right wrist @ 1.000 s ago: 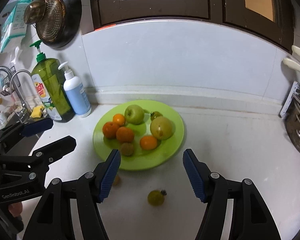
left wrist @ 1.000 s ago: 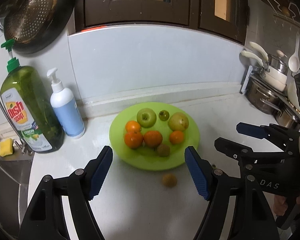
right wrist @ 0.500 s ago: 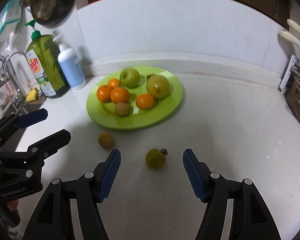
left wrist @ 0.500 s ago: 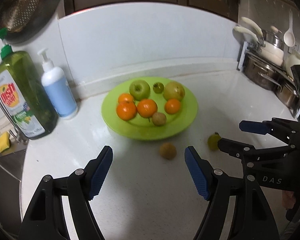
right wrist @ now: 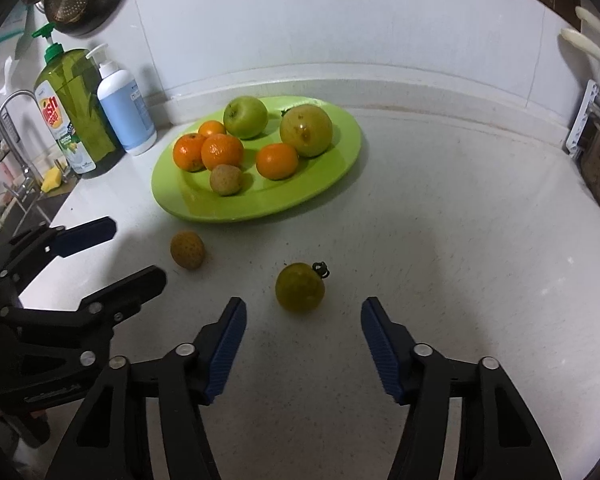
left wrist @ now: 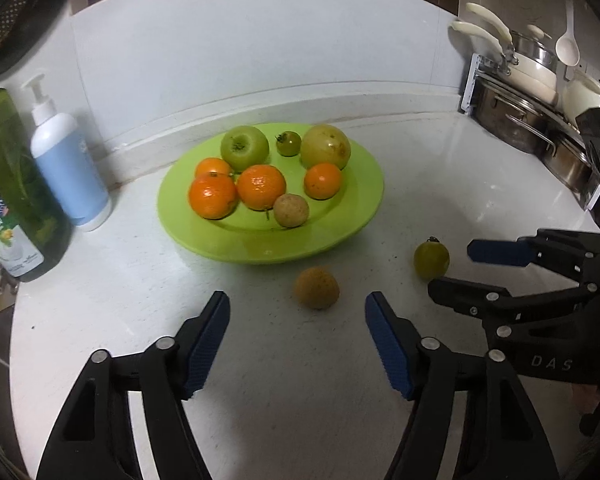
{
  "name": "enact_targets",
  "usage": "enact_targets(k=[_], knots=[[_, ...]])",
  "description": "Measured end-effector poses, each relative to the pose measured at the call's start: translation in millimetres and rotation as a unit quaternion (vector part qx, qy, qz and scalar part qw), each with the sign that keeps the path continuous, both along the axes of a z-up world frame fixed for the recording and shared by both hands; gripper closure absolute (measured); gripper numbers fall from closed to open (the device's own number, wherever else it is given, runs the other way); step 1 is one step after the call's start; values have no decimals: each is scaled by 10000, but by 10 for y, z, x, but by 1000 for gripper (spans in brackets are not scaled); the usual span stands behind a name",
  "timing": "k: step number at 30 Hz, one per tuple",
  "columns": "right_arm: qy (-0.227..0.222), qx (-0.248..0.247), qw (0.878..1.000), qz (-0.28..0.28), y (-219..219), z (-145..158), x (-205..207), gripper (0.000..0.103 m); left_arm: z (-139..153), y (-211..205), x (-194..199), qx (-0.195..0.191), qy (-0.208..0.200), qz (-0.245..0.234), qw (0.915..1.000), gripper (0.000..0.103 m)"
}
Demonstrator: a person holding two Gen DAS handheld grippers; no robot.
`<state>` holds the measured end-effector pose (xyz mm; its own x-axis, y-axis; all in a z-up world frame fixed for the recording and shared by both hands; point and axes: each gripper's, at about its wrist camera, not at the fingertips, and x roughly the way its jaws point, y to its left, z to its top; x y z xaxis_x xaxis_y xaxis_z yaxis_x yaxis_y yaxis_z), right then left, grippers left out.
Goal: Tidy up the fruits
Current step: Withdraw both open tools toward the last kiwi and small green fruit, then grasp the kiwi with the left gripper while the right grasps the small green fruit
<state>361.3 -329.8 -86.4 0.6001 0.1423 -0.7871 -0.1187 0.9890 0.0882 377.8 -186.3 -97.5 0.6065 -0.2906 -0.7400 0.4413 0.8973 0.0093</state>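
A lime-green plate point(left wrist: 364, 216) point(right wrist: 340, 160) holds several fruits: oranges, a green apple point(left wrist: 244, 148), a yellowish pear-like fruit point(right wrist: 306, 130), a small brown fruit and a small green tomato. Two fruits lie loose on the white counter in front of it. A brown round fruit point(left wrist: 316, 287) point(right wrist: 187, 249) sits just ahead of my open, empty left gripper point(left wrist: 298, 312). A green tomato with a stem point(right wrist: 300, 287) point(left wrist: 431, 259) sits just ahead of my open, empty right gripper point(right wrist: 303, 318). Each gripper shows in the other's view.
A green dish-soap bottle point(right wrist: 74, 108) and a white-blue pump bottle point(left wrist: 66, 156) stand left of the plate by the wall. A sink with tap point(right wrist: 4, 128) is at far left. Pots and utensils point(left wrist: 532, 92) crowd the right end of the counter.
Both grippers have moved down and forward toward the counter. The loose brown fruit and green tomato now lie close in front of the open fingers. Both stayed open.
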Motion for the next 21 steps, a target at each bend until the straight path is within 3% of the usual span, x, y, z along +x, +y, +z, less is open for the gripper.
enact_targets(k=[11,21], knots=[[119,222,9997,-18,-46,-67,90,59,-113,-168,210,-110,246,-104,9996,50],[217,215,9995,28,-23,-101,147,72,-191,-207,262,-90,432,-148,9989,73]])
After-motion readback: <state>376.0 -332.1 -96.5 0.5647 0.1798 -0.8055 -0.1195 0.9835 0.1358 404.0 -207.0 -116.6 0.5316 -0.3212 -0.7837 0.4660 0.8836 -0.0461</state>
